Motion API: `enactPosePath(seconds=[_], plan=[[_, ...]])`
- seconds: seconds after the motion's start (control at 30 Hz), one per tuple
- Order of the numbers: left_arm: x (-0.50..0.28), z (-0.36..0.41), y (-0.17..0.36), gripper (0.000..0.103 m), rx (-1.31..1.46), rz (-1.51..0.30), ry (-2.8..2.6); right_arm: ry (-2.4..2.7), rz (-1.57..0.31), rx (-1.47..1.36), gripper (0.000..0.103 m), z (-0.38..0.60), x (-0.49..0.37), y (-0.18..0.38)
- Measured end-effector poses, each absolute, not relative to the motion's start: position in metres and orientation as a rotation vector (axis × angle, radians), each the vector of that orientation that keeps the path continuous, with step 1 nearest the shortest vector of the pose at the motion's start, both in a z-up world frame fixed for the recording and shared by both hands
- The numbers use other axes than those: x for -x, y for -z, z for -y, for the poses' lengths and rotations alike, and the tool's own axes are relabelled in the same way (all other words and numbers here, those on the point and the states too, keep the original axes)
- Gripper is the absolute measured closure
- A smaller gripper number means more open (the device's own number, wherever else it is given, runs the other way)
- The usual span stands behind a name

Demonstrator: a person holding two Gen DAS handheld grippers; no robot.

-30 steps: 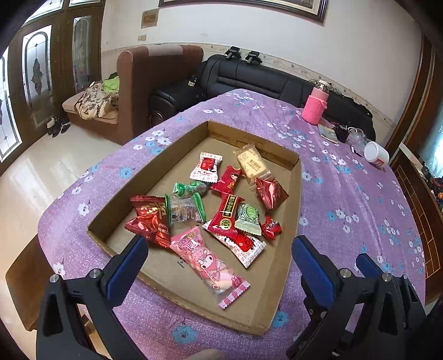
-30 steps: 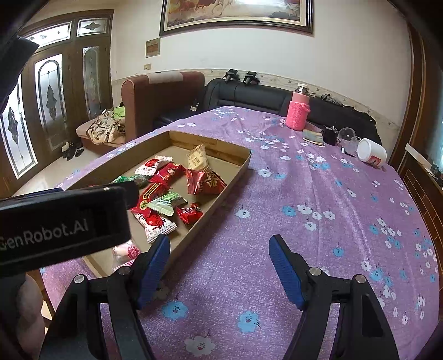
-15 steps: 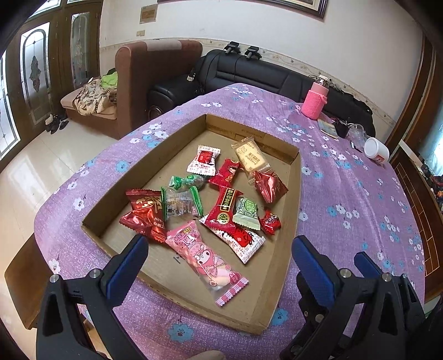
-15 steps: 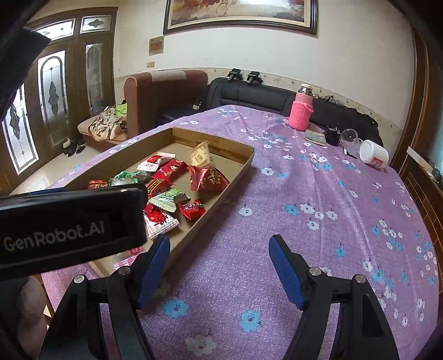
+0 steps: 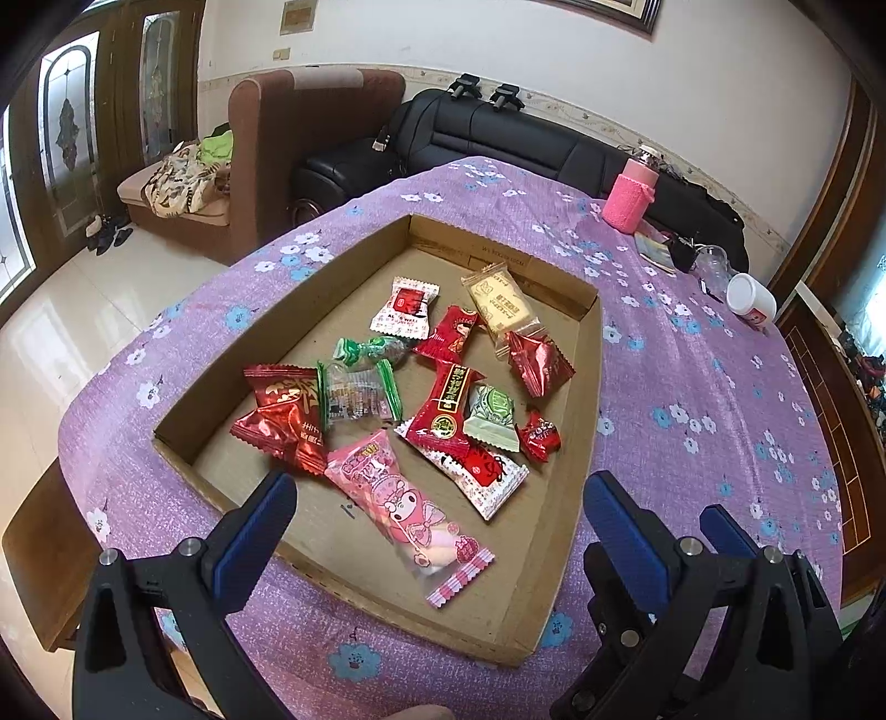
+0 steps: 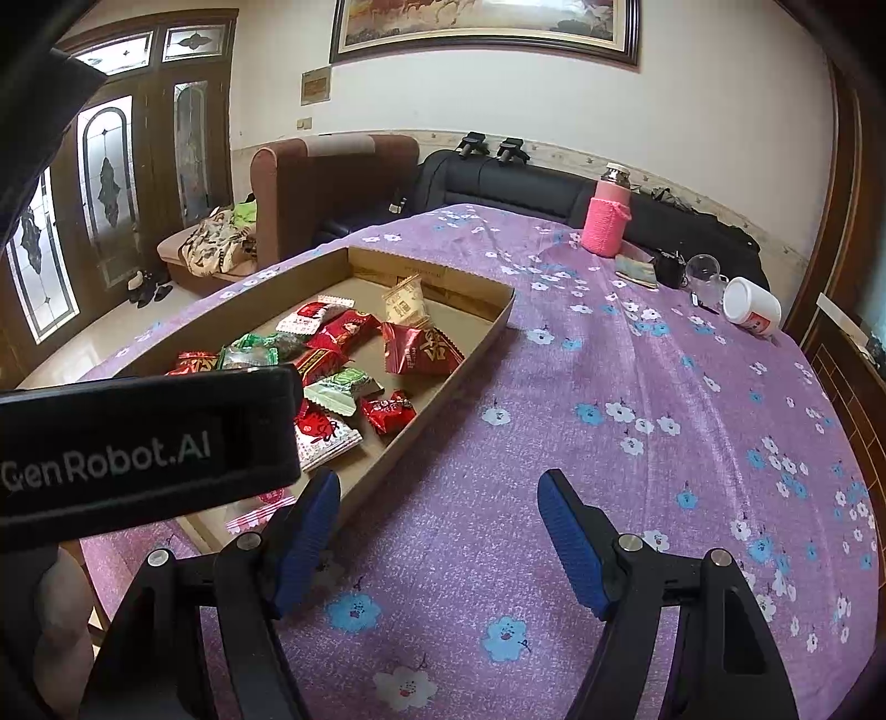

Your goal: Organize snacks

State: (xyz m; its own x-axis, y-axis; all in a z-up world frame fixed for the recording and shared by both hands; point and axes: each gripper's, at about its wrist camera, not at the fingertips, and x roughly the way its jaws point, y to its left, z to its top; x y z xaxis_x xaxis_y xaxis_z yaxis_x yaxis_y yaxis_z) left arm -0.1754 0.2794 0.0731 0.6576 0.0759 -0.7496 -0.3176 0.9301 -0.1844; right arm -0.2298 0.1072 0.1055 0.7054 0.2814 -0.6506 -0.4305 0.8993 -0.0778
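Partly hidden pink snack packet

Snack packets, cardboard tray, purple tablecloth

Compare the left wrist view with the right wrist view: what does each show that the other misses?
Only the left wrist view shows the whole pink character packet lying nearest in the cardboard tray, and both hand-held grippers: the left hand-held gripper open over the tray, the right one's blue fingers at lower right.

Only the right wrist view shows the framed painting on the wall and the left unit's black housing, which hides that packet.

Both show the tray of snacks, the purple floral tablecloth, the pink bottle and the white cup.
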Motion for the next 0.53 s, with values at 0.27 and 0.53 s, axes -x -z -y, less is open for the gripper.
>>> enactPosePath(seconds=[0.27,0.53], plan=[[0.1757,-0.2819,-0.0716,0.0,0.322,-0.828,-0.225,-0.403,-0.684,0.233,0.025,-0.1076,0.2295,-0.1044],[0.1744,-0.2774,-0.0721,0.0,0.308,-0.839,-0.231,-0.409,-0.688,0.219,0.025,-0.1046,0.2274,-0.1039]])
